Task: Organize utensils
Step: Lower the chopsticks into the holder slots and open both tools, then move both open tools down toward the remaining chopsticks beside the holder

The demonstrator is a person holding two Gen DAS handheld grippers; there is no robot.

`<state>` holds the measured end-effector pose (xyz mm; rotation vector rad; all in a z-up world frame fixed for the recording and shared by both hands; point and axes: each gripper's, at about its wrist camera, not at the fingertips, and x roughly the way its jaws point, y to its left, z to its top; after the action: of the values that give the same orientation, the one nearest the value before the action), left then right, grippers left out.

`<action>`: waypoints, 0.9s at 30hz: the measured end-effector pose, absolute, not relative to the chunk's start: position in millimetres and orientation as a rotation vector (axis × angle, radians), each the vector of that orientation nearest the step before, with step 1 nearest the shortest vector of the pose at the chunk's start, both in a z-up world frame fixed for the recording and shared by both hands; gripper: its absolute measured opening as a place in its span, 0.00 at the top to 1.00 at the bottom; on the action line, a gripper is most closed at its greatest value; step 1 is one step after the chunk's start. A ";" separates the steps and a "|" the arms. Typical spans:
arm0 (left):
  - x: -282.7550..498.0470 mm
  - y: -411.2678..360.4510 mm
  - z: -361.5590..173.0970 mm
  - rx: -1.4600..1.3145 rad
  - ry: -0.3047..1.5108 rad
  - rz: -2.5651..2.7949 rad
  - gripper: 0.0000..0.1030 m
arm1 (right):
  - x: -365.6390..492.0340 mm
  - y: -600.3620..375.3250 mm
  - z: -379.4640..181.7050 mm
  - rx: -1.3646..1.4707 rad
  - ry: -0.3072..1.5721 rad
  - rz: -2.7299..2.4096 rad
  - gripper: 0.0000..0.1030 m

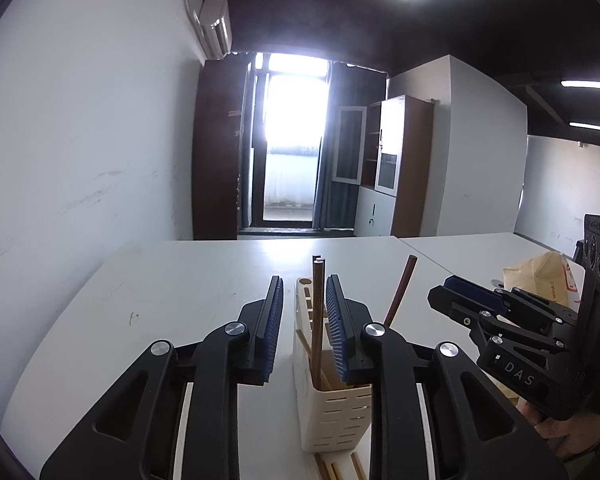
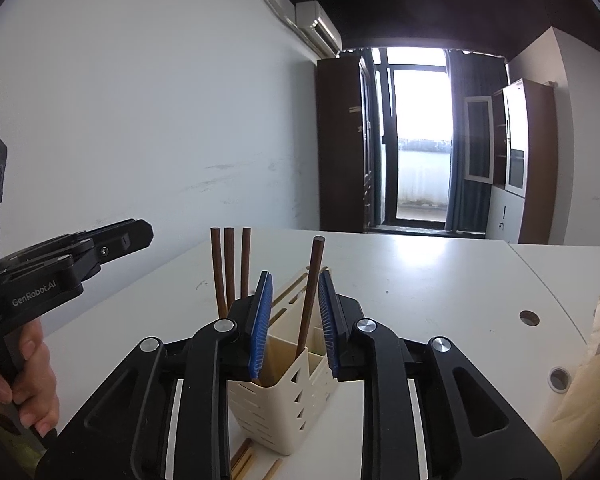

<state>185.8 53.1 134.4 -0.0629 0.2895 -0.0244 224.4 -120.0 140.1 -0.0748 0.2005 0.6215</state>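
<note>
Left hand-held gripper (image 1: 303, 320) open; dark chopstick (image 1: 318, 320) stands free between pads in cream holder (image 1: 332, 412). Right hand-held gripper (image 2: 294, 322) likewise open around another chopstick (image 2: 310, 300).

1. The lower ends of the dark brown chopsticks (image 2: 229, 268) are hidden inside the cream utensil holder (image 2: 276, 404) or behind the right gripper's (image 2: 294, 320) own finger.
2. Light wooden chopsticks (image 1: 332, 468) on the table (image 1: 180, 280) are cut off by the bottom edge.
3. The paper bag (image 2: 588, 364) runs off the right edge; its print is too small to read.
4. The window (image 1: 296, 120) is blown out.
</note>
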 end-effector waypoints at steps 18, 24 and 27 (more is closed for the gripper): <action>165.7 67.5 84.9 -0.093 0.395 0.001 0.32 | 209.7 -129.3 94.2 -0.105 0.263 0.594 0.56; 154.8 64.2 75.7 -0.057 0.350 -0.007 0.12 | 204.4 -126.3 82.1 -0.134 0.279 0.588 0.50; 150.9 61.5 70.1 -0.032 0.337 0.010 0.06 | 202.7 -124.3 74.4 -0.154 0.291 0.582 0.46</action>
<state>150.9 61.5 70.1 -0.0322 0.3374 0.0097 202.7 -124.3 74.4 -0.1541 0.2912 0.5816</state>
